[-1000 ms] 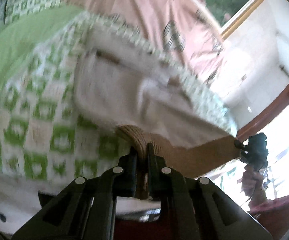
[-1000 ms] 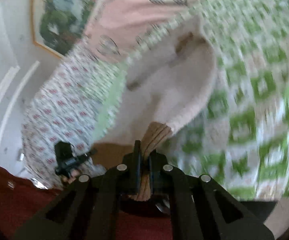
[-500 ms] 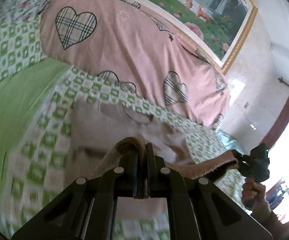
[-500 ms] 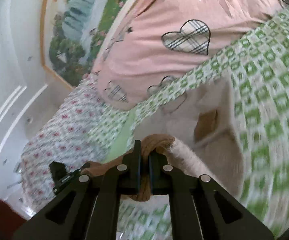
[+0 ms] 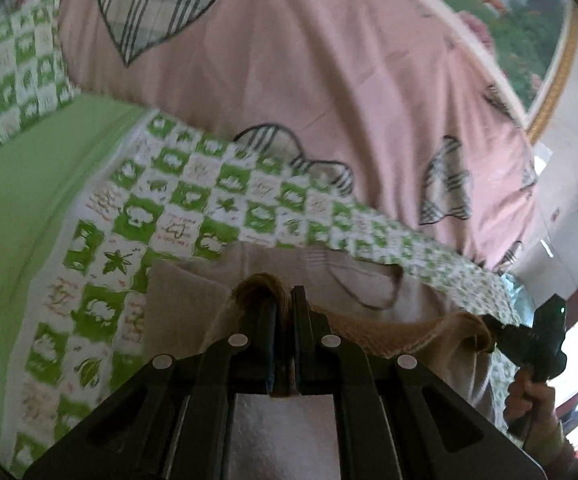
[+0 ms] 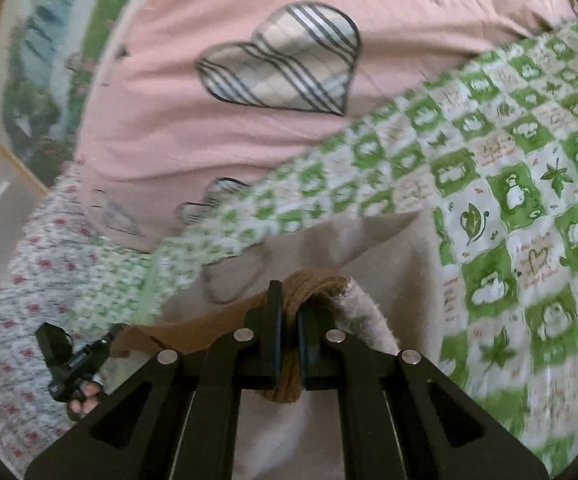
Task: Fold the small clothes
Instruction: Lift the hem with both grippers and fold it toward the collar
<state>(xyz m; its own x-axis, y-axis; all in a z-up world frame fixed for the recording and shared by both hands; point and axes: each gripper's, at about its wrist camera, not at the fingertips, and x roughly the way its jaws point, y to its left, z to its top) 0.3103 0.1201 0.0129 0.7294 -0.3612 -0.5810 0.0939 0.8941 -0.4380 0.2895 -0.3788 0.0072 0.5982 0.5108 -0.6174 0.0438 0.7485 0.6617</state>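
Note:
A small beige garment (image 5: 193,304) with a brown ribbed band (image 5: 389,334) lies on the green-and-white checked bedsheet (image 5: 161,208). My left gripper (image 5: 285,300) is shut on one end of the brown band. My right gripper (image 6: 289,300) is shut on the other end of the band (image 6: 313,284); the garment (image 6: 401,264) spreads below and beyond it. The band stretches between the two grippers. The right gripper also shows in the left wrist view (image 5: 537,336), and the left gripper in the right wrist view (image 6: 69,356).
A pink quilt with plaid hearts (image 5: 309,80) is heaped at the back of the bed. A plain green strip (image 5: 17,184) runs along the left. A framed landscape picture (image 5: 529,20) hangs on the wall. A floral sheet (image 6: 17,280) lies beside the checked one.
Both grippers have carried the brown band forward and down over the garment toward the pink quilt. The grip is unchanged.

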